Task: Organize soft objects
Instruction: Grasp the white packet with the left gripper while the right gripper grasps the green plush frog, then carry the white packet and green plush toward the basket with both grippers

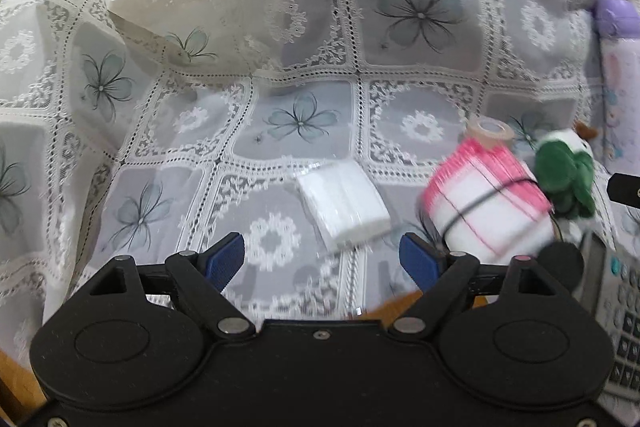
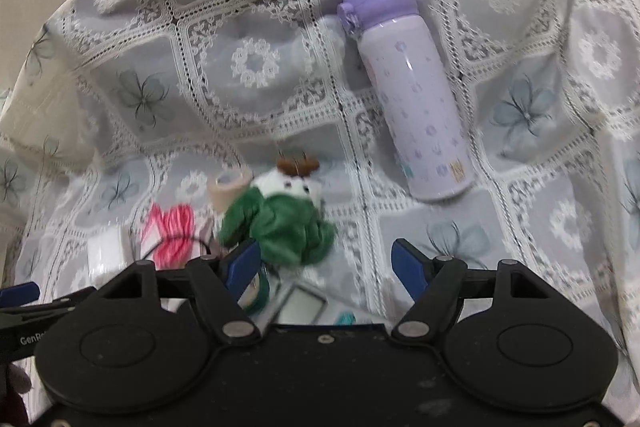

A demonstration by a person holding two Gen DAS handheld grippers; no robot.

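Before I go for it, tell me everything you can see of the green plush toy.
The green plush toy is small and fuzzy, with a white face, dark eyes and a brown tuft on top. It lies slumped on the lace tablecloth, against a pink-and-white thread spool, just ahead of the right gripper, whose open jaws hold nothing. Motion blur hides finer detail.

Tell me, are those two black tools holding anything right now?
Nothing is held. The left tool and right tool both gape over the lace tablecloth, blue pads touching nothing.
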